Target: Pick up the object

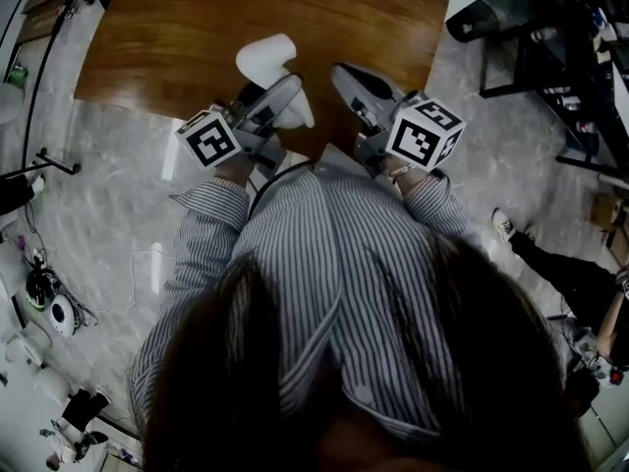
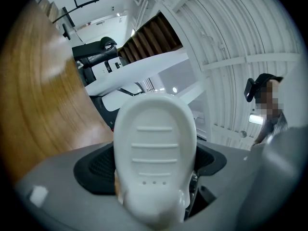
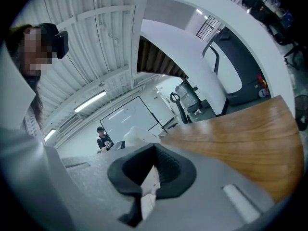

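A white, smooth plastic object (image 1: pixel 267 59) with a ribbed oval face (image 2: pixel 155 153) is held over the near edge of the brown wooden table (image 1: pixel 177 28). My left gripper (image 1: pixel 285 94) is shut on it, and its dark pads press both of the object's sides in the left gripper view. My right gripper (image 1: pixel 356 82) is just to the right of it, over the same table edge, with its jaws together and nothing clearly held. In the right gripper view the black pads (image 3: pixel 166 165) meet around a thin pale sliver.
Grey marbled floor (image 1: pixel 108 205) surrounds the table. Cables and small gear lie at the far left (image 1: pixel 44 293). Black frames and furniture stand at the right (image 1: pixel 550 57). Another person's leg and shoe (image 1: pixel 506 226) are at the right, and a person (image 3: pixel 102 137) stands far off.
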The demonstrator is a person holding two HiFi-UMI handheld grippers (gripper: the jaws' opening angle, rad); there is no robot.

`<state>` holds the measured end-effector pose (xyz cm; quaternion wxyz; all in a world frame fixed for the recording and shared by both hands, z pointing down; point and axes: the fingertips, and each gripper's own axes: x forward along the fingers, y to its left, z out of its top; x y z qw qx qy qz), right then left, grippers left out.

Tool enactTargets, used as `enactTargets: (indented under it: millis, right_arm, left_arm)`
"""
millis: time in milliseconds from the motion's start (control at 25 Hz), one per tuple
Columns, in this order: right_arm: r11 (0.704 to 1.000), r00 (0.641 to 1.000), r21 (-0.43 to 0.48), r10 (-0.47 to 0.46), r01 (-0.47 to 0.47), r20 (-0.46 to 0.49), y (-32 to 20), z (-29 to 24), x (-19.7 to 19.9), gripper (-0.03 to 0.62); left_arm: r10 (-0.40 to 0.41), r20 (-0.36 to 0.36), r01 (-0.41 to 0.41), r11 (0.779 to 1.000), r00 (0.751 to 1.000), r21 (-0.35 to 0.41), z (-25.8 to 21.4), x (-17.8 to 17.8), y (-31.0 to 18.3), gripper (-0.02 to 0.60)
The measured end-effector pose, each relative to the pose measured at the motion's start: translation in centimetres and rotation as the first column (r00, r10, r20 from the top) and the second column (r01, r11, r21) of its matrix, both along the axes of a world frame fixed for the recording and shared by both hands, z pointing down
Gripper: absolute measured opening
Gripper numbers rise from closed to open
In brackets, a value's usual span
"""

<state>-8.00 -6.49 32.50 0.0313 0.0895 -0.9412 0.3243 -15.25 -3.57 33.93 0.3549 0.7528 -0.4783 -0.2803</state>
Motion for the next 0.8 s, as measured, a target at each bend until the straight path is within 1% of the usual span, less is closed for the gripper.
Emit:
enactTargets:
  millis: [200,520,680,800]
  right_arm:
    - [1.000,1.000,-0.001,0.006,-0.006,-0.015,-0.1,0.3,0.2,0.000]
    - [1.000,0.999,-0.008,-0.009,0.008,-0.041,0.0,0.6,0.2,0.000]
    - [1.000,0.999,-0.007,-0.012,0.012,-0.047,0.0,0.7,0.1,0.000]
    - [1.000,0.999,-0.003,-0.010,0.010,-0.043,0.1,0.7,0.2,0.000]
  left_arm:
    - [0.025,-0.029,-0.025,1.000,0.999,0.003,0.1,0.8,-0.2,0.466]
    - [0.023,-0.002,-0.024,0.999,1.000,-0.029,0.4,1.0,-0.3,0.466]
    - [0.042,-0.039,-0.042,0.999,0.998,-0.010,0.2,1.5,-0.3,0.466]
    - [0.031,0.001,-0.031,0.999,1.000,-0.029,0.6,1.3,0.0,0.466]
